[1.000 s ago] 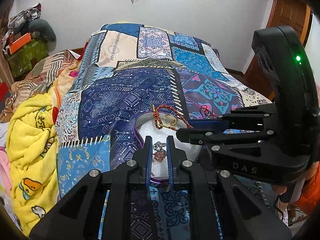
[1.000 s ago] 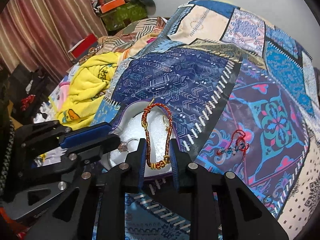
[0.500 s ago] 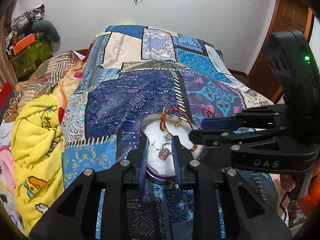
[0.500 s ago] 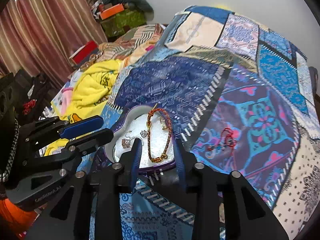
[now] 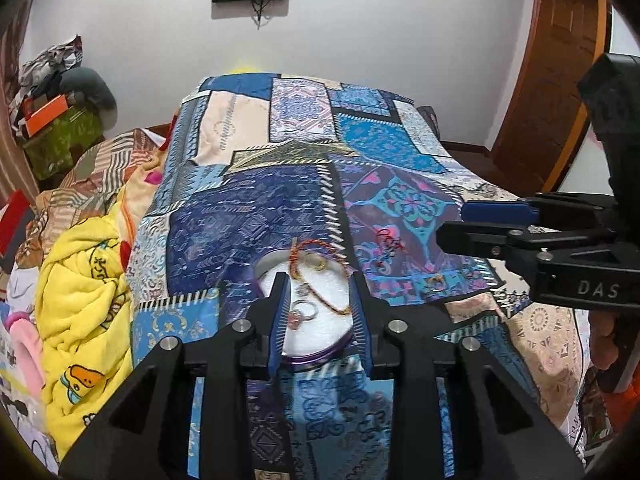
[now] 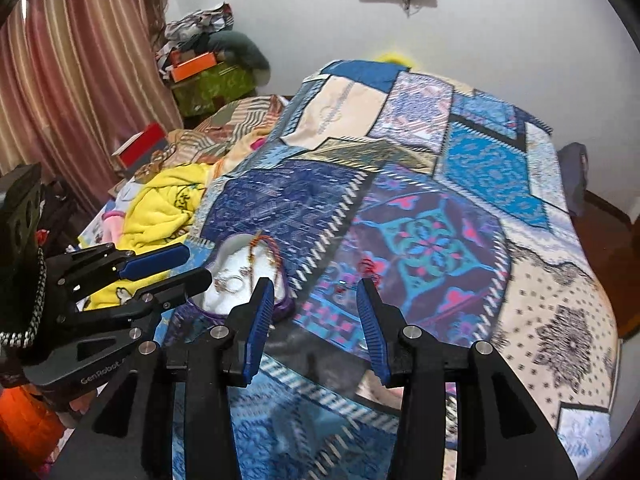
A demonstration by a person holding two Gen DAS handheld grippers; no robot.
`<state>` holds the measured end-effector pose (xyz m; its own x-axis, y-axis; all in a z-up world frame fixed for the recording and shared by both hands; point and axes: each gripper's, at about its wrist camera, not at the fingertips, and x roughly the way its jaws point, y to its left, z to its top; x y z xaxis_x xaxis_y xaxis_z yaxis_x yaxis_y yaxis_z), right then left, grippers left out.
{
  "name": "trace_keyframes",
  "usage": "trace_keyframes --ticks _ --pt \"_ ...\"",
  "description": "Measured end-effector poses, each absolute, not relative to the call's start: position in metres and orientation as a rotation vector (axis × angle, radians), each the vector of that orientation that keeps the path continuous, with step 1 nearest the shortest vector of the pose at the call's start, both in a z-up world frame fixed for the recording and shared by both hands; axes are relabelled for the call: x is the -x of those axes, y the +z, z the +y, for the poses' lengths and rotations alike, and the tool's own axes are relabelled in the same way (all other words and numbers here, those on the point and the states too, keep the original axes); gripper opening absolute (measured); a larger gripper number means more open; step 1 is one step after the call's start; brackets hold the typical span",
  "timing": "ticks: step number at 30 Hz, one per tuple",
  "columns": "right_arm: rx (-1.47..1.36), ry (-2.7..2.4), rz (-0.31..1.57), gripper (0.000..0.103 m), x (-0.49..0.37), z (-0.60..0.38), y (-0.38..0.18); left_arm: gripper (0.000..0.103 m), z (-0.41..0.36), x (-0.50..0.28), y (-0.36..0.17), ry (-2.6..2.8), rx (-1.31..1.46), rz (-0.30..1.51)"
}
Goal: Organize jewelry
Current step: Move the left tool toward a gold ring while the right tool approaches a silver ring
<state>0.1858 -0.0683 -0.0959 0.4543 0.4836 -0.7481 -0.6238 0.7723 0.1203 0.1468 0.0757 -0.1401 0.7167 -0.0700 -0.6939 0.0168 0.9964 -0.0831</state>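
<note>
Left view: the left tongs point(image 5: 318, 312) are released above the tray point(image 5: 320, 356), where a braided bracelet point(image 5: 316, 276) and rings already lie. Right view: the right tongs point(image 6: 316, 312) are released too; a red bracelet point(image 6: 370, 268) remains on the bed point(image 6: 540, 300).

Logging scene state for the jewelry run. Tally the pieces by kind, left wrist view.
Cord bracelets: 2, braided bracelet in the tray, red bracelet on the quilt
Rings: 2, gold ring and pink-stone ring, both in the tray
Small silver piece, kind unclear: 1, in the tray
Total: 5
</note>
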Motion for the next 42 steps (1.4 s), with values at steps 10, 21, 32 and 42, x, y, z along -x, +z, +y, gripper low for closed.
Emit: trace_keyframes --ticks 10,21,32,42 --pt "0.133 0.581 0.844 0.039 -0.188 -0.119 -0.098 0.031 0.032 -0.162 -0.139 -0.116 0.043 0.786" --pt "0.070 0.476 0.945 0.039 -0.200 -0.173 -0.133 0.036 -0.011 -0.183 -0.166 -0.198 0.024 0.857" --pt "0.052 0.453 1.031 0.039 -0.211 -0.189 -0.165 0.036 -0.042 -0.203 -0.207 -0.272 -0.018 0.954" --pt "0.100 0.541 1.071 0.039 -0.228 -0.165 -0.188 0.036 -0.043 -0.230 -0.222 -0.285 -0.006 0.983"
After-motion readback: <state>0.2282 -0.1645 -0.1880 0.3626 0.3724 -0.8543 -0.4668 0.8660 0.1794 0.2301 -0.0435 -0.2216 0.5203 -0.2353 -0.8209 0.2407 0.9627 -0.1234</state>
